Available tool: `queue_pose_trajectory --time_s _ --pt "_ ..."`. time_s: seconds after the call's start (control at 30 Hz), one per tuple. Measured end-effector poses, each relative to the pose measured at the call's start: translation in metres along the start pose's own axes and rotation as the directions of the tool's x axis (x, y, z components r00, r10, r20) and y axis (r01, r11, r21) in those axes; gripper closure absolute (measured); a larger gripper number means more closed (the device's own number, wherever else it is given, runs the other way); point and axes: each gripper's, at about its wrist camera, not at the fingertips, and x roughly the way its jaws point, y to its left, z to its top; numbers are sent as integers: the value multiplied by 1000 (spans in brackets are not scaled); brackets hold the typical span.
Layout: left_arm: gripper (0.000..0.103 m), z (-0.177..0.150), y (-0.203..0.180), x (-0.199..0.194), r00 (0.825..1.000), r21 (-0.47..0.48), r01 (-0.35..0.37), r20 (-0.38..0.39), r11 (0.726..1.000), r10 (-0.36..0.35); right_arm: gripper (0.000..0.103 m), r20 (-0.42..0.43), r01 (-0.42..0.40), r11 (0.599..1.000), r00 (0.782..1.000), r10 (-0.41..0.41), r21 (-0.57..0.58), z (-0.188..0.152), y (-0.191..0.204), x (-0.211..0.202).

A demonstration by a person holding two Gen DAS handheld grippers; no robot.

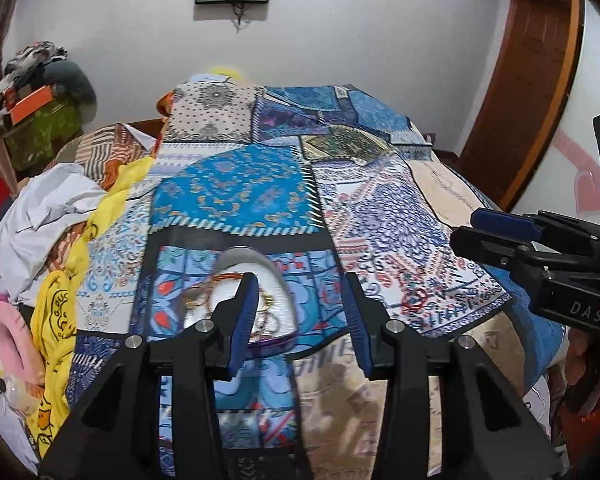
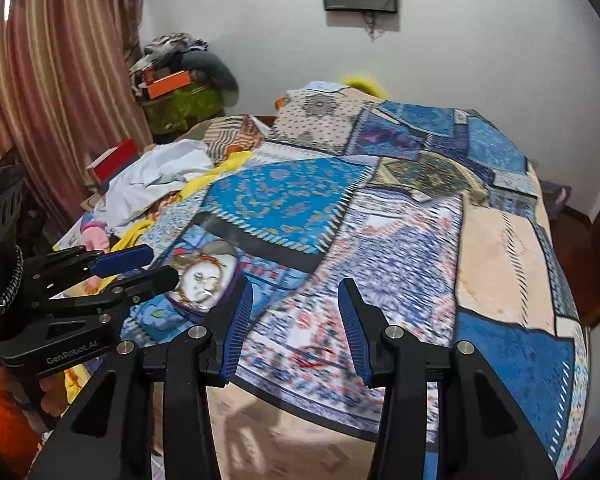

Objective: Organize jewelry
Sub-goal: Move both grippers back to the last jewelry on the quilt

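Observation:
A white oval dish with a purple rim (image 1: 280, 294) lies on the patchwork bedspread (image 1: 236, 192). It holds a tangle of jewelry (image 1: 269, 300): gold chains and an orange beaded bangle. My left gripper (image 1: 300, 280) hovers over the dish's right side, open, with nothing between its blue pads; its left finger hides the dish's middle. My right gripper (image 2: 295, 282) is open and empty over the blanket, to the right of the dish (image 2: 204, 276). Each gripper shows in the other's view: the right gripper (image 1: 466, 226) at the right edge, the left gripper (image 2: 162, 264) beside the dish.
A heap of clothes lines the bed's left side: a white cloth (image 1: 48, 208), a yellow garment (image 1: 56, 312) and a pink item (image 1: 8, 332). A striped curtain (image 2: 60, 92) hangs at the left, and a wooden door frame (image 1: 532, 80) stands at the right.

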Motion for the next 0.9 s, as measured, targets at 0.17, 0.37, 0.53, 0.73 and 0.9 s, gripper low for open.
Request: queue_pose_trajectory --time_s 0.17,0.37,0.53,0.73,0.9 --pt "60 1 -19 17 999 25 13 -35 1000 -12 62 2 58 998 998 -58 38 -11 -28 -9" --pt "60 0 -42 40 995 52 53 -85 997 -49 62 -9 106 993 994 -106 53 -21 -50 -16" --pt "60 -3 -59 57 989 75 86 -125 993 -77 62 -48 108 992 993 -105 70 -32 -63 -7" --pt "60 -7 -71 74 979 81 131 -169 988 -116 62 -86 93 993 993 -87 73 -39 -67 7" --pt "60 -11 -80 83 975 115 148 -181 982 -125 62 -95 73 995 993 -65 75 -39 -66 14"
